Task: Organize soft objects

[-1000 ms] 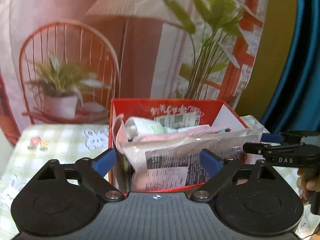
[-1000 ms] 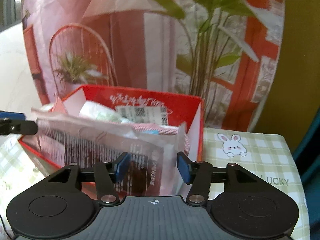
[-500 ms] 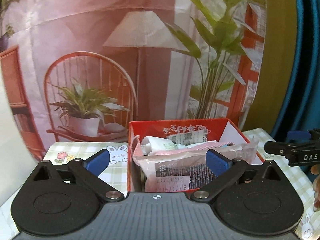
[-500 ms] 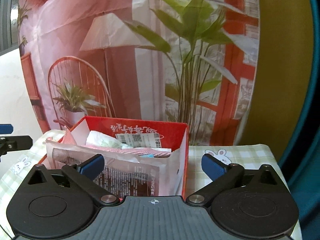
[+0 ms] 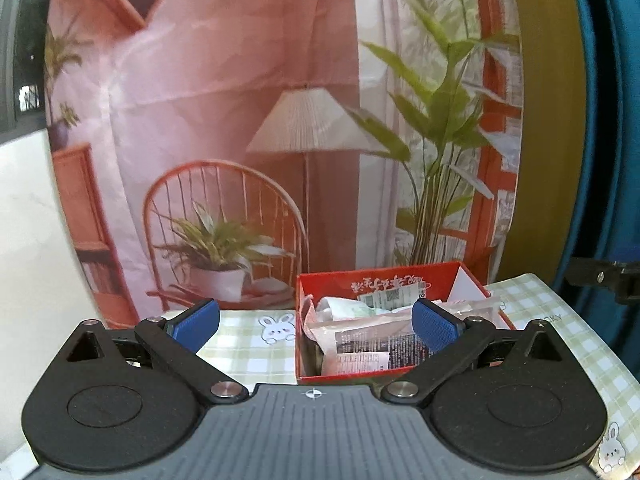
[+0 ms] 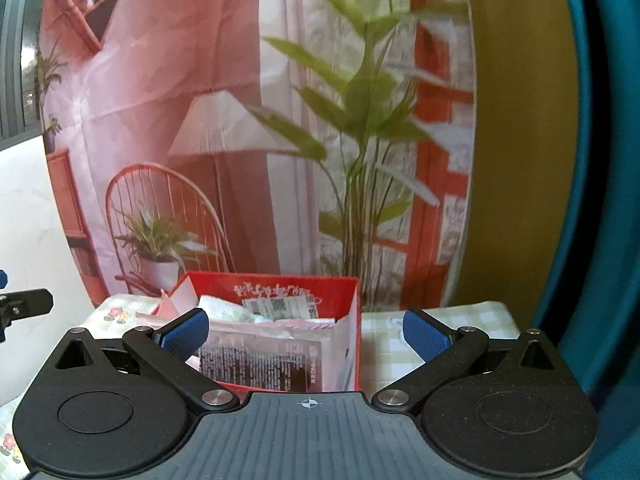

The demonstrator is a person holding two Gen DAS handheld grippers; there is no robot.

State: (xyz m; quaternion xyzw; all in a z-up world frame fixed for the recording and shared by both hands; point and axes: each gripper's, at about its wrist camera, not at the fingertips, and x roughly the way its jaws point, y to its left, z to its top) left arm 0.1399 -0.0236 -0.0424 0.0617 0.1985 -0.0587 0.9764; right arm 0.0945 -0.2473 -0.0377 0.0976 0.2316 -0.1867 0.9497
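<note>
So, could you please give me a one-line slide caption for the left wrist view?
Left gripper, jaws wide open and empty, facing a red box stuffed with soft packets on a checked tablecloth.

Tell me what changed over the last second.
Both grippers backed away from the red box. The right gripper opened and let go of the clear packet; the left gripper widened slightly and holds nothing. The packet stays in the box.

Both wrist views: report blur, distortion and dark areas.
Left wrist view: fisheye bends the edges; red cardboard box with its plastic packets is fairly sharp; corners dark. Right wrist view: printed green plant on the backdrop is smeared by motion blur; the box's label stays legible; same barrel distortion.
</note>
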